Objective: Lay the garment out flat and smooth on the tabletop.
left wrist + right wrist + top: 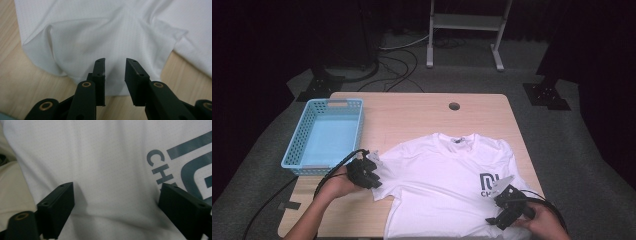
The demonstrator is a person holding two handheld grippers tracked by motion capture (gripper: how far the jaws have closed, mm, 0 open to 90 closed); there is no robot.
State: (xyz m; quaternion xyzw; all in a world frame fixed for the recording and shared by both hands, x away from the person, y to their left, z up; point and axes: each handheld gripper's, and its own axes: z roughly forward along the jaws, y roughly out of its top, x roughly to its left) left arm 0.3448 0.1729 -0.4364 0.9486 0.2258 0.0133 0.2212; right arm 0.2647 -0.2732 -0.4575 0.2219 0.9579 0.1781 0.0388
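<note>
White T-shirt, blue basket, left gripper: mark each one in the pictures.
White T-shirt (pixel 437 185): high view, plain chest fabric.
Blue basket (pixel 298 137): high view, left perforated wall.
Left gripper (pixel 115 75): left gripper view, gap midway between its open jaws, over the sleeve.

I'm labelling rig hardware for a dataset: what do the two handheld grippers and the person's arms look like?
Both the left gripper and the right gripper are black, with flat rectangular jaw pads bearing small screw holes and brass-coloured pivot rings. A black cable loops from each. The forearms are bare, no sleeves in view.
</note>
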